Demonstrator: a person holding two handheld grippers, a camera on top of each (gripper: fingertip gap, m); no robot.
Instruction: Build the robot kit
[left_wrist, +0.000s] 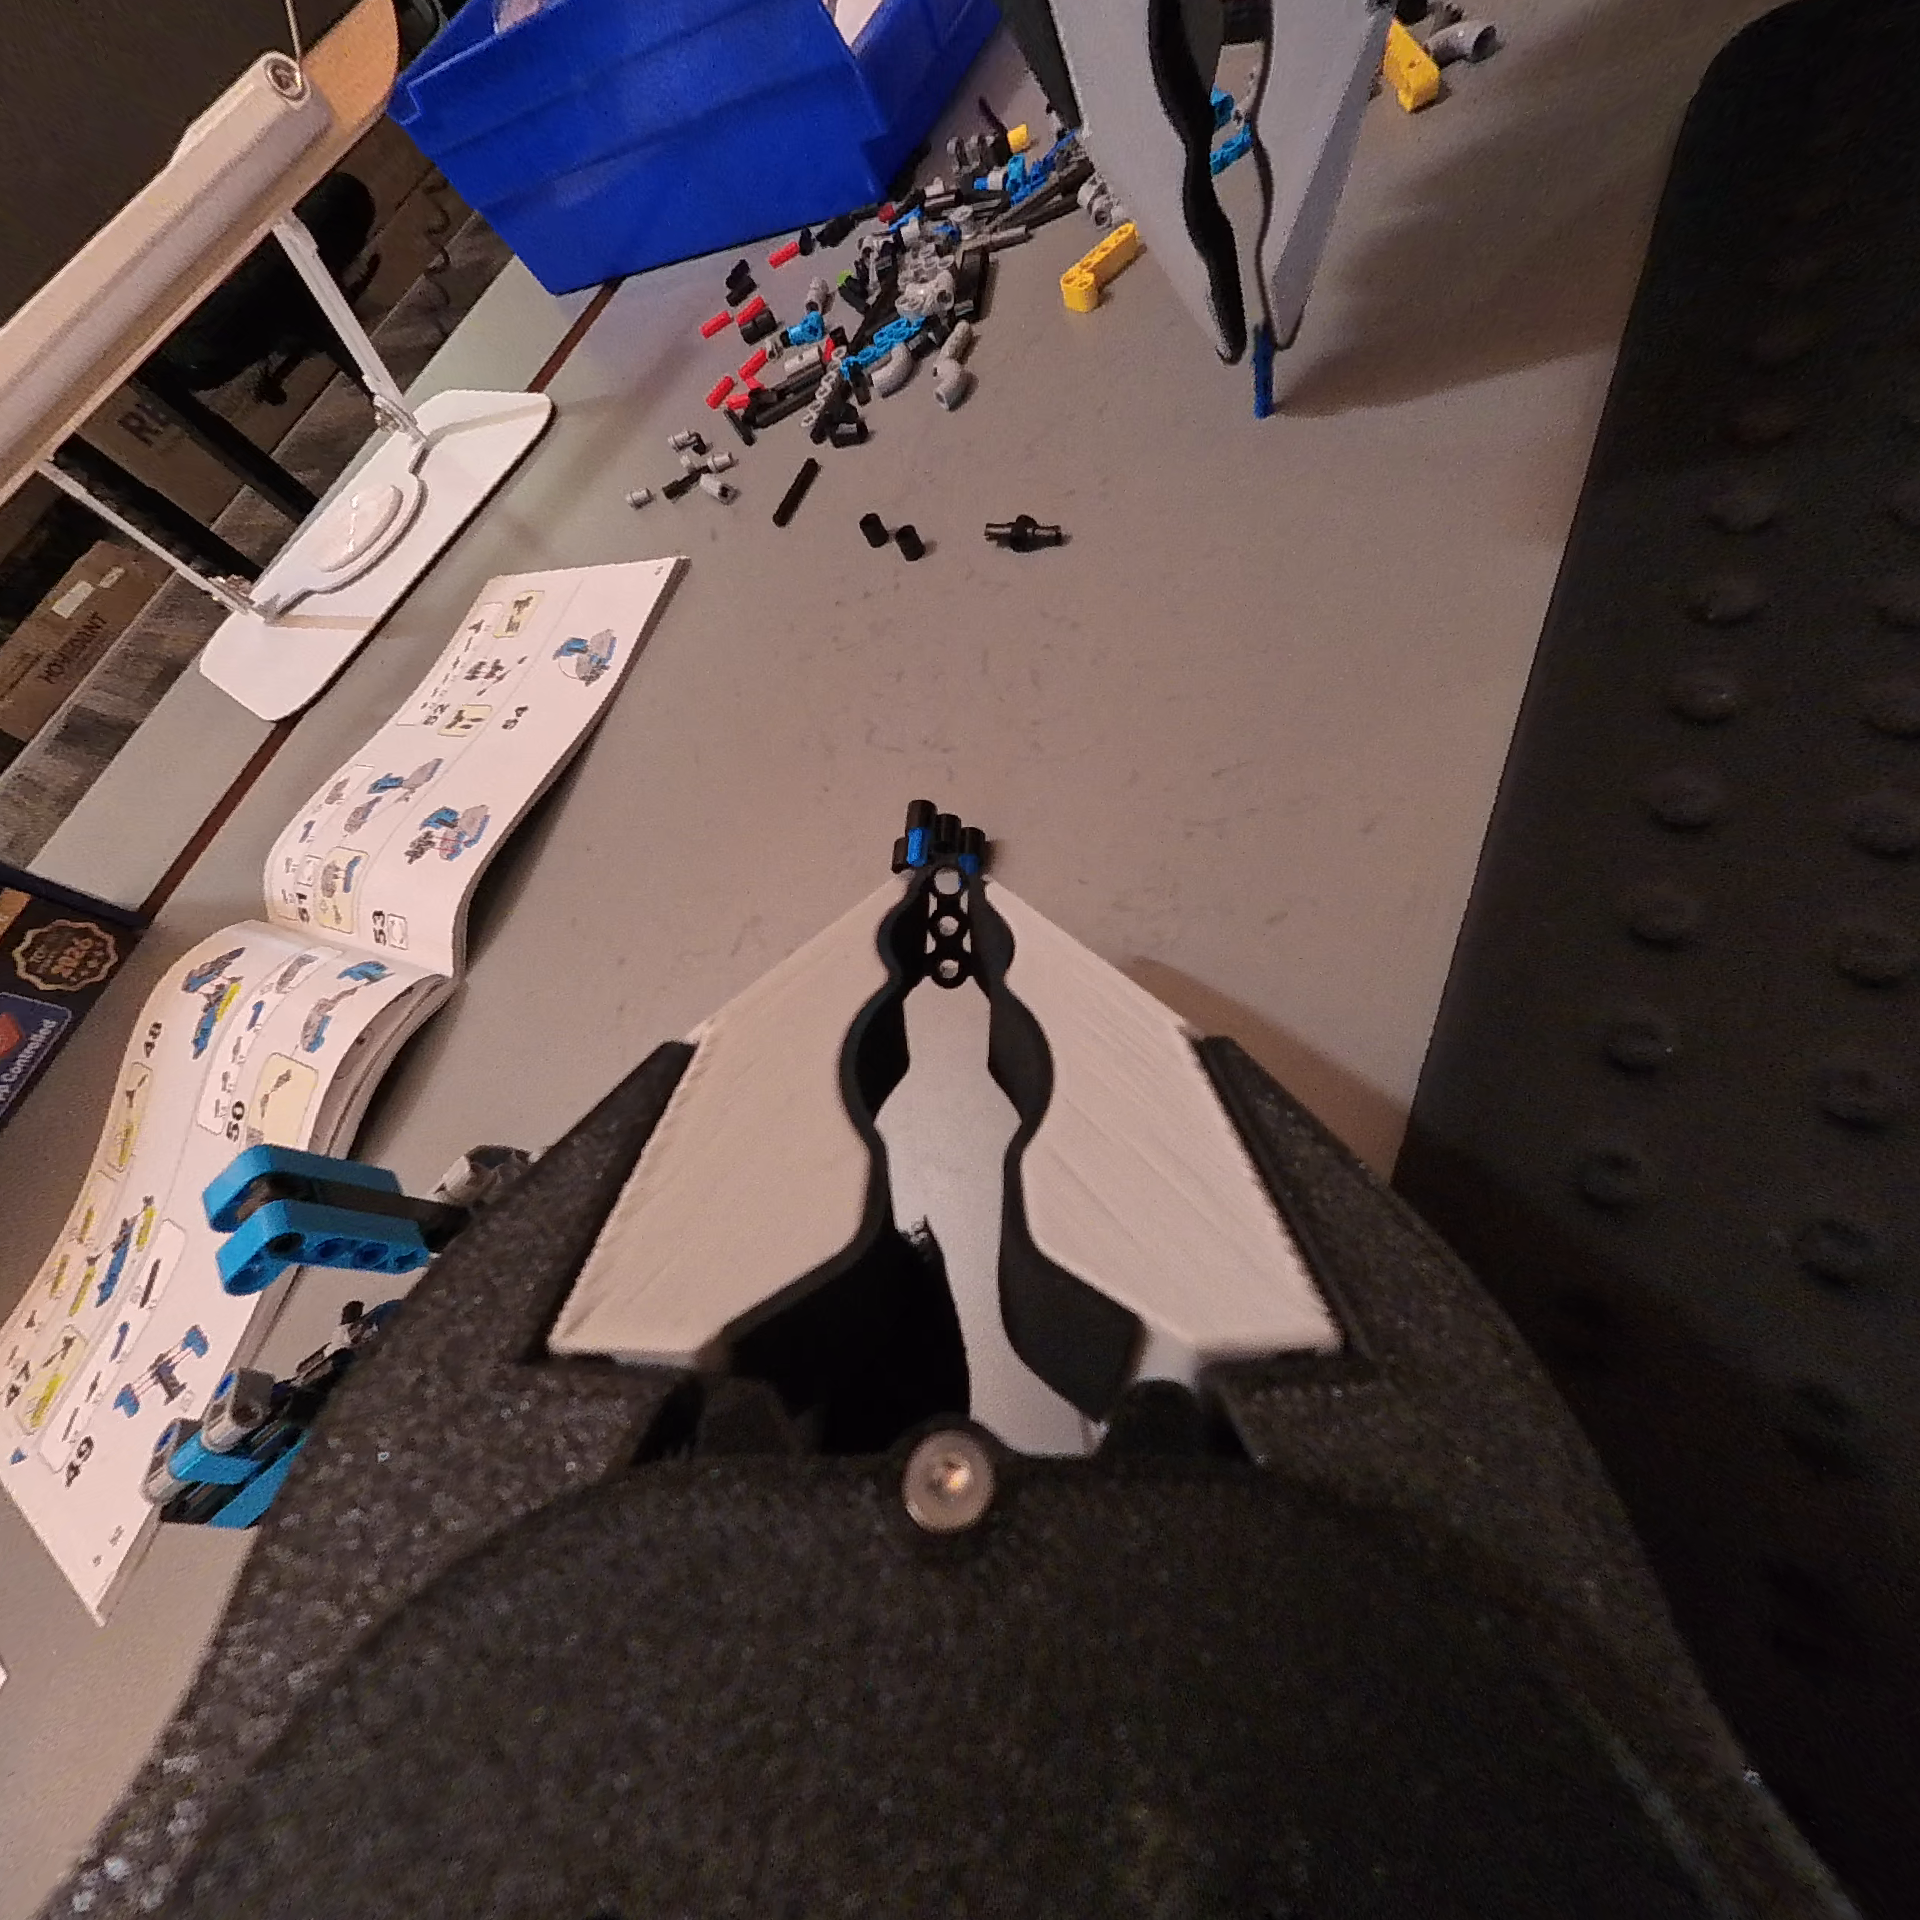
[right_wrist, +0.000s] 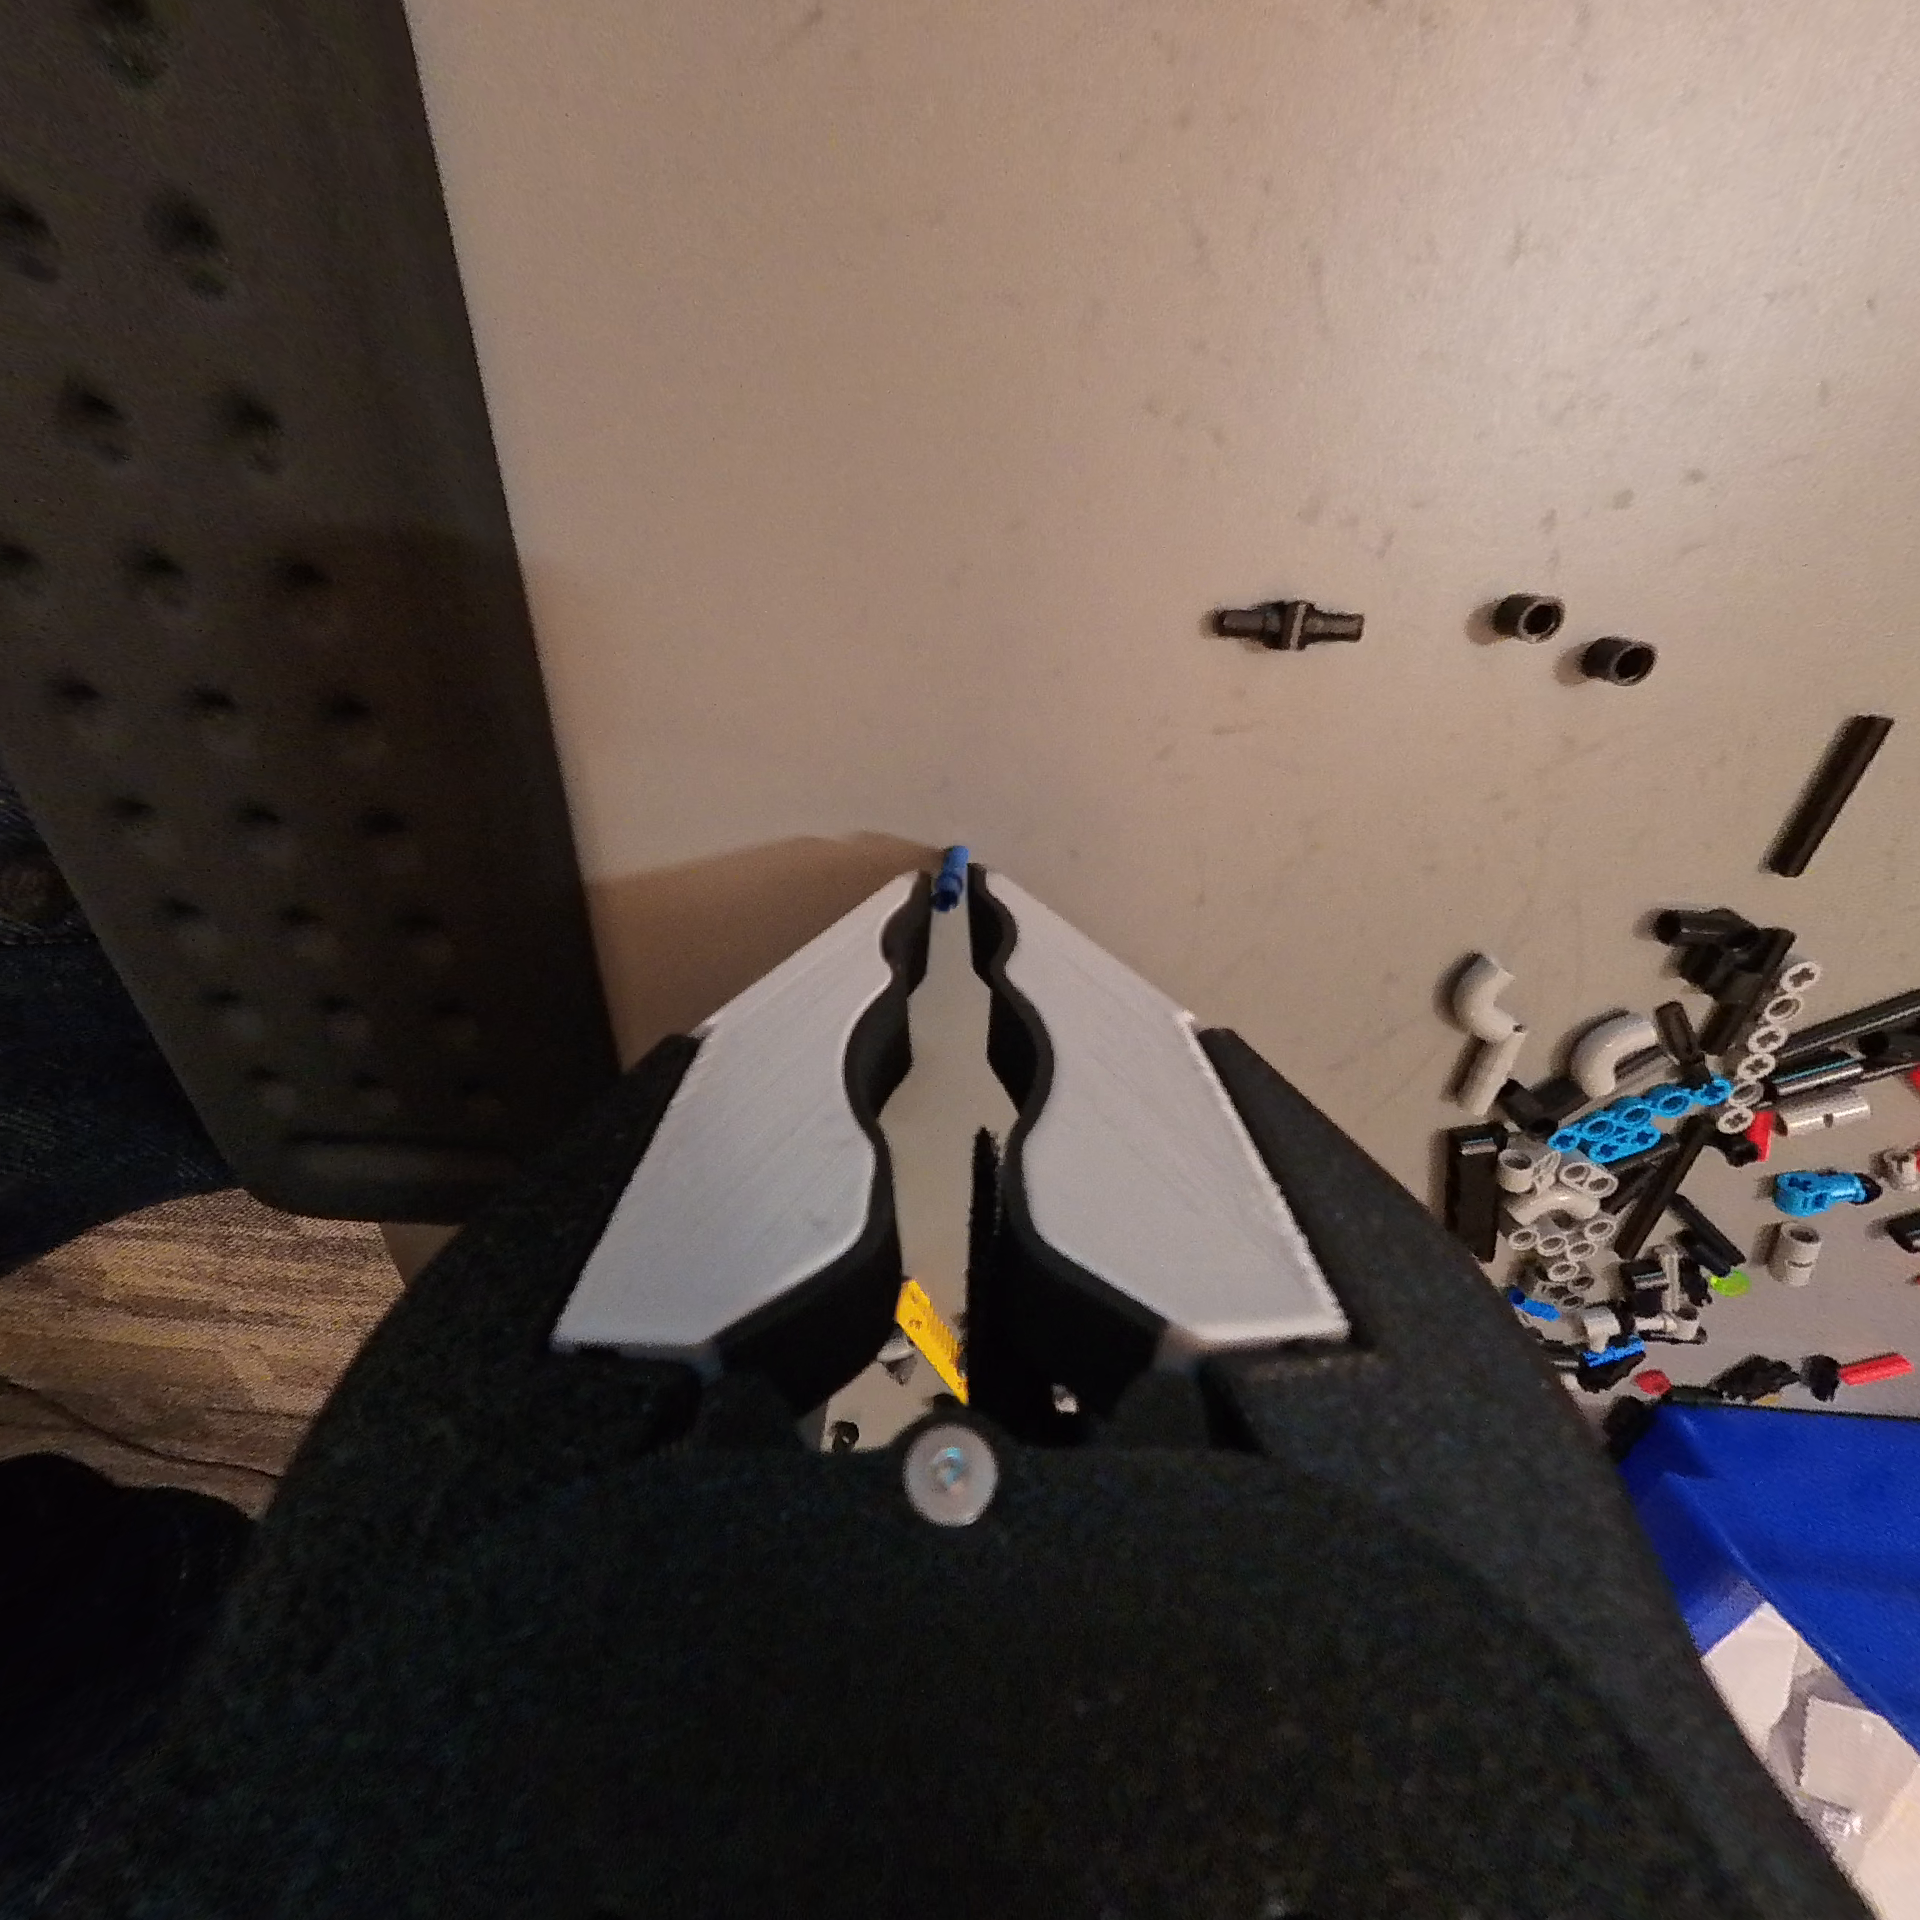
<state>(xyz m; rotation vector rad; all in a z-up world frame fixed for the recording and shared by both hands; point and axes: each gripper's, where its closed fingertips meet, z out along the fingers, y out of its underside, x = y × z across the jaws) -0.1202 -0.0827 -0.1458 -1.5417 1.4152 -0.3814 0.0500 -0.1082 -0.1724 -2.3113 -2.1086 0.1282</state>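
Left wrist view: one open instruction booklet (left_wrist: 343, 935), one blue bin (left_wrist: 665, 125), one scattered pile of small parts (left_wrist: 883, 312). Left gripper (left_wrist: 948, 883) pinched tight on one black holed beam (left_wrist: 948, 925) with blue pins, above the table (left_wrist: 1195, 727).

Right wrist view: right gripper (right_wrist: 951, 883) clamped on one blue pin (right_wrist: 950, 878) at its tips; two black bushes (right_wrist: 1569, 639) well off to the right.

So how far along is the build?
Done: a blue partial model sits by the open booklet. In hand: left gripper clamps a black beam with pins; right gripper clamps a blue pin. Left: the loose parts pile.
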